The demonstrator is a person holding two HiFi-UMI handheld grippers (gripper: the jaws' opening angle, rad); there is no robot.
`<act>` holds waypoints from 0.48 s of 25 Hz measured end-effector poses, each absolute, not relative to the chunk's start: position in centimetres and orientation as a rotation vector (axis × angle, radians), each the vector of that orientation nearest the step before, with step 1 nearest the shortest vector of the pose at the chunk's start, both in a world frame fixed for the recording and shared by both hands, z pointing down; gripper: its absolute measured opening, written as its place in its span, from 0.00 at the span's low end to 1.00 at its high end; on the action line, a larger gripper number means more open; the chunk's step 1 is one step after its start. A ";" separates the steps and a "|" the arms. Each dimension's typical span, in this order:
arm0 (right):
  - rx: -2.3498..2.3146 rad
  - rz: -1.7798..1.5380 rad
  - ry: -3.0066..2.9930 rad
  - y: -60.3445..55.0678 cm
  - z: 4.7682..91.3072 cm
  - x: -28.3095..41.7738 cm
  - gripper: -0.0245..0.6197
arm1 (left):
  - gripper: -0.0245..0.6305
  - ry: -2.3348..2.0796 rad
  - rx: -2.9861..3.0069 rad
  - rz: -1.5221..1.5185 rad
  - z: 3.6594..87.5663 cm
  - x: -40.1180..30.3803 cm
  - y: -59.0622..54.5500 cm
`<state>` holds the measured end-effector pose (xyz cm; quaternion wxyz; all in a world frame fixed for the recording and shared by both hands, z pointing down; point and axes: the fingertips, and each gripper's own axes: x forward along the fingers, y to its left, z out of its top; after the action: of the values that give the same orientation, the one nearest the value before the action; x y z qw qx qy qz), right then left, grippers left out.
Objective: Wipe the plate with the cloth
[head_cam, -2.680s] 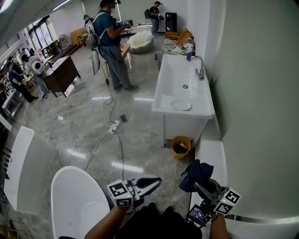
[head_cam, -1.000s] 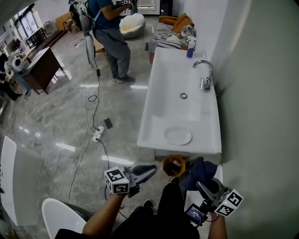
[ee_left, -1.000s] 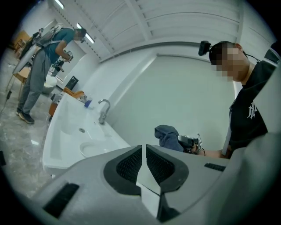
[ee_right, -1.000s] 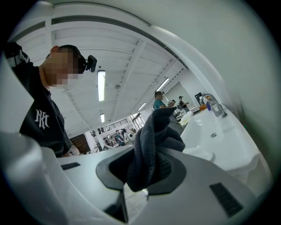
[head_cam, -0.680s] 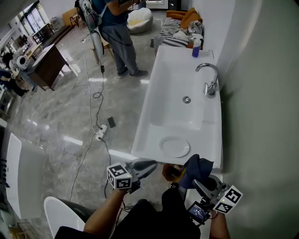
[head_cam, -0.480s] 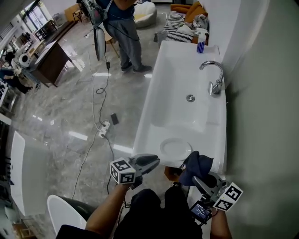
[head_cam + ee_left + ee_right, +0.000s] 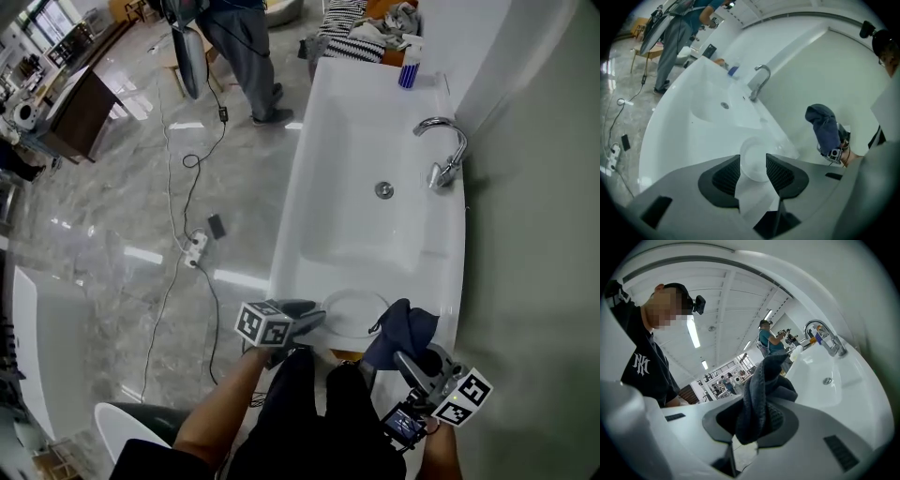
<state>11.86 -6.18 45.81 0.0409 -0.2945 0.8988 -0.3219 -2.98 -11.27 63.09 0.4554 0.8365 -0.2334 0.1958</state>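
A white plate (image 7: 359,311) lies on the near end of the white sink counter (image 7: 309,253). My left gripper (image 7: 314,316) hovers at the plate's left edge. Its jaws have just been opening and now stand apart with nothing held. In the left gripper view the plate (image 7: 753,161) shows through the gap of the left gripper (image 7: 753,169). My right gripper (image 7: 410,354) is shut on a dark blue cloth (image 7: 403,328), just right of the plate's near side. In the right gripper view the cloth (image 7: 761,390) bunches up between the pads of the right gripper (image 7: 757,420).
A sink basin with a drain (image 7: 384,190) and a chrome faucet (image 7: 445,150) lies beyond the plate. A blue bottle (image 7: 409,73) and piled clothes (image 7: 375,23) sit at the far end. A person (image 7: 234,47) stands on the floor at left, near a cable and power strip (image 7: 195,248).
Both grippers have come forward to the sink's near end. The left one has dropped to the plate's edge and its jaws have opened. The right one still holds the cloth.
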 end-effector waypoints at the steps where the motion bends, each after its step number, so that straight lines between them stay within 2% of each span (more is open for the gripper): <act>1: -0.914 -0.987 2.750 -6.5 45.7 11.7 0.14 | 0.26 -0.567 2.040 0.502 63.6 -3.0 -11.4; 12: -0.995 -1.024 2.701 -9.8 47.2 12.3 0.14 | 0.26 -0.401 1.899 0.653 66.9 -0.8 -12.2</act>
<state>12.29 -9.85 47.21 0.0432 -0.3252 0.8833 -0.3350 -0.81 -12.18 66.91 0.5199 0.7922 -0.1671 0.2724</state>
